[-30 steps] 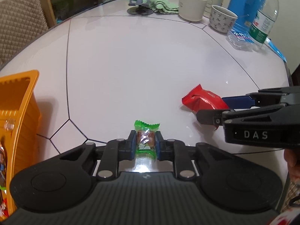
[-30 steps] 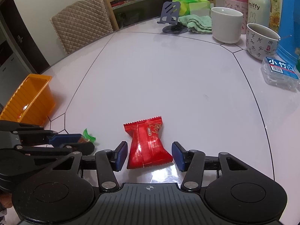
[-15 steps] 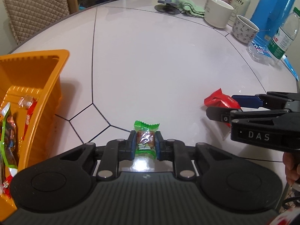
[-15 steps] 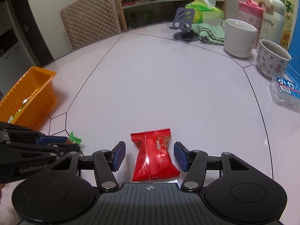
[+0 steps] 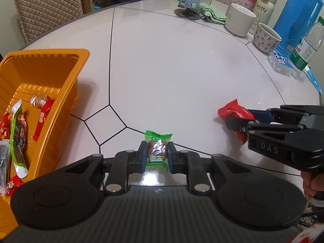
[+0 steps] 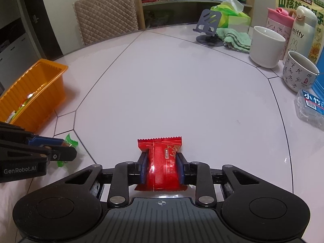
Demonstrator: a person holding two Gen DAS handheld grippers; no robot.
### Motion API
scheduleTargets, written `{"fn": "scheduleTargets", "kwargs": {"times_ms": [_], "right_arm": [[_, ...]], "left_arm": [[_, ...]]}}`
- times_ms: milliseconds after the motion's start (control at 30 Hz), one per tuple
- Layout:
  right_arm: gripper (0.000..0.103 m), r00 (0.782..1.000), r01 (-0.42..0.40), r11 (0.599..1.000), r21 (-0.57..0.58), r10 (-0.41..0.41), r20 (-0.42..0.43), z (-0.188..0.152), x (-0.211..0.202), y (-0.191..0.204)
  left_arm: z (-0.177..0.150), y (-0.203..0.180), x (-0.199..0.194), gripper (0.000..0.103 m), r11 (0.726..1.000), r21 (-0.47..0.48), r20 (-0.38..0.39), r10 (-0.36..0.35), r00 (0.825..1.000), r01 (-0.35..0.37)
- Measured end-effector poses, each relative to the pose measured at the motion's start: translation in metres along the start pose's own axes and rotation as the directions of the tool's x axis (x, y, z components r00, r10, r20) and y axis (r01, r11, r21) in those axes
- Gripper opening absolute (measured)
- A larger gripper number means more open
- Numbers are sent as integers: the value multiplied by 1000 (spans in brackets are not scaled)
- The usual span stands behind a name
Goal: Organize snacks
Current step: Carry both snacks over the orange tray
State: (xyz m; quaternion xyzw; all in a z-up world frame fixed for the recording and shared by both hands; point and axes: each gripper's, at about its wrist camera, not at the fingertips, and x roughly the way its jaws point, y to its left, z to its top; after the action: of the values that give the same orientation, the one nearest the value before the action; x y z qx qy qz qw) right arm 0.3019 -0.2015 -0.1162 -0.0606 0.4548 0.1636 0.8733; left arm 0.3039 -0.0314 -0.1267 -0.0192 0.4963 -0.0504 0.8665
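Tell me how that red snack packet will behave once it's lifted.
Probably light and soft: the red snack packet bulges between the right tongs. Its glossy foil looks slippery, so it may slide. The crimped ends stick out unsupported and will likely flop.

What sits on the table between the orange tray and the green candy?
Nothing: the left wrist view shows only bare table between the orange tray and the green candy.

2 mugs (image 6: 266, 46), green cloth (image 6: 236, 38), phone stand (image 6: 208, 28) & blue jug (image 5: 299, 16) at table's far edge.
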Motion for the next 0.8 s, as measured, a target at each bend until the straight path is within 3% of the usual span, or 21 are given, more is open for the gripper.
{"fn": "scheduleTargets", "kwargs": {"times_ms": [400,800], "right_arm": [[29,999,-28,1000,-13,28,39,-4,-26,13],[29,992,-98,995,2,97,78,-11,-72,37]], "left_arm": [[-12,-1,-24,17,1000,-21,33,-4,999,5],[-35,5,-75,17,998,-58,93,-17,995,23]]}}
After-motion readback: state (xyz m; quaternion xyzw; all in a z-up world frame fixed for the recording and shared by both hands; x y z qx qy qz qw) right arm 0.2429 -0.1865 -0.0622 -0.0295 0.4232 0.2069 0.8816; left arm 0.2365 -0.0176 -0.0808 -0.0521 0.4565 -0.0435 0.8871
